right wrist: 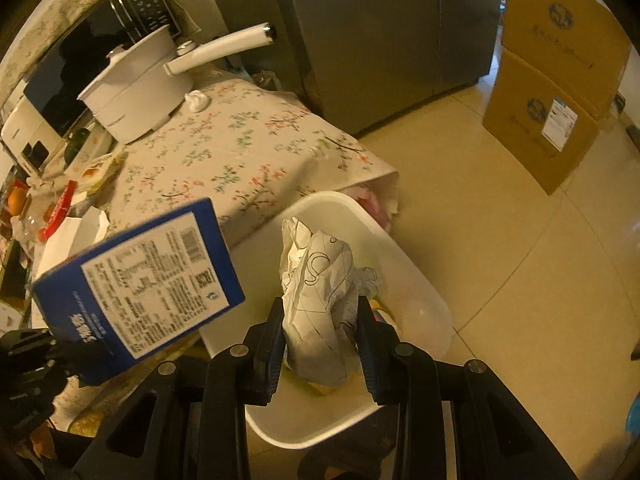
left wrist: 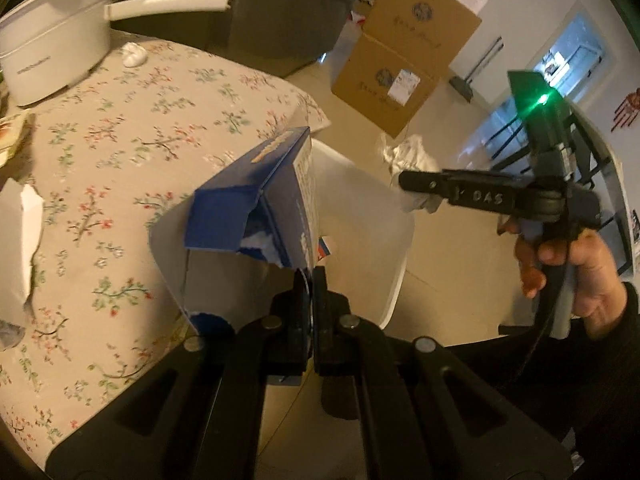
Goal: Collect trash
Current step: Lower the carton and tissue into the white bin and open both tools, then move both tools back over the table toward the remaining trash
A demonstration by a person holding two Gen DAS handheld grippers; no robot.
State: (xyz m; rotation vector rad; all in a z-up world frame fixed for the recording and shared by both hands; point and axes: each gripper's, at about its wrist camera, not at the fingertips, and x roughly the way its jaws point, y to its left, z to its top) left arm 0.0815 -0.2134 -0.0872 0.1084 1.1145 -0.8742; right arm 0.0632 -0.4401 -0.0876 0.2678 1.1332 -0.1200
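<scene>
The blue carton [left wrist: 256, 196], torn open at its top w/ white scraps showing inside, is pinched by 1 thin edge in the left tongs [left wrist: 310, 280], which are closed tight on it. It hangs tilted above the near rim of the white bin [right wrist: 416, 280]; in the right wrist view its printed label panel w/ barcode faces up, to the left of the bin. The crumpled paper wad [right wrist: 320, 280], white w/ black line drawing, sits clamped between the blue pads [right wrist: 274, 340] of the right tongs [right wrist: 320, 332], held at a narrow gap over the bin's open mouth. The bin stands on the tiled floor [right wrist: 520, 240] against the near-right corner of the counter [left wrist: 120, 140], which carries a floral cloth. On the counter, far left: a white pot [left wrist: 52, 40] w/ long handle, and just beside it a small white tissue ball [left wrist: 134, 54]. A torn white paper piece [left wrist: 20, 240] lies at the left edge. A person's hand [left wrist: 576, 268] grips the right tool's handle. 2 stacked cardboard boxes [right wrist: 556, 80] stand on the floor far right, next to a grey fridge [right wrist: 380, 40].
</scene>
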